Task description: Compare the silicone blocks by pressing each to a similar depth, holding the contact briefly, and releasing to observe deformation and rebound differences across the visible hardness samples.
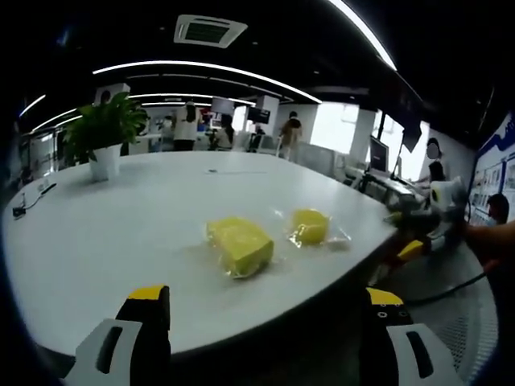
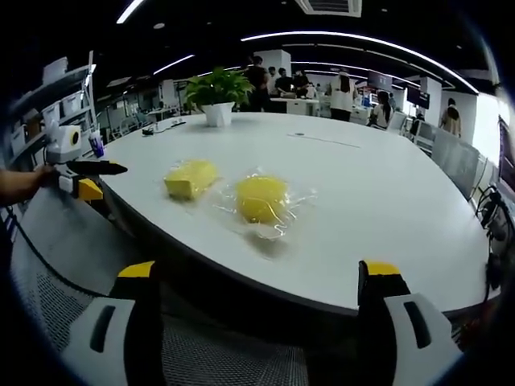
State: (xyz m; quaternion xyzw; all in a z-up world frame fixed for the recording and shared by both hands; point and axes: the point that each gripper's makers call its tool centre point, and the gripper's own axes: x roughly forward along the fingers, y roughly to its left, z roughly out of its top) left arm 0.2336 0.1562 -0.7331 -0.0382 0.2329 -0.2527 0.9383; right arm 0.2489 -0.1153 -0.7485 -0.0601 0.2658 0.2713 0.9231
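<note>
A green potted plant (image 1: 105,133) is sitting far back on the big white bench (image 1: 121,233). Two soft yellow silicone blocks are lying in clear shiny wrap near the bench edge: a boxy block (image 1: 240,244) and a rounder block (image 1: 309,226), just beside each other. The left tool (image 1: 265,310) and the right tool (image 2: 261,281) are both hanging open, holding nothing, well apart from the blocks.

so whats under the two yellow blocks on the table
Each yellow block sits in clear plastic wrap that spreads onto the white table. What lies directly beneath each block is covered by the block itself.
</note>
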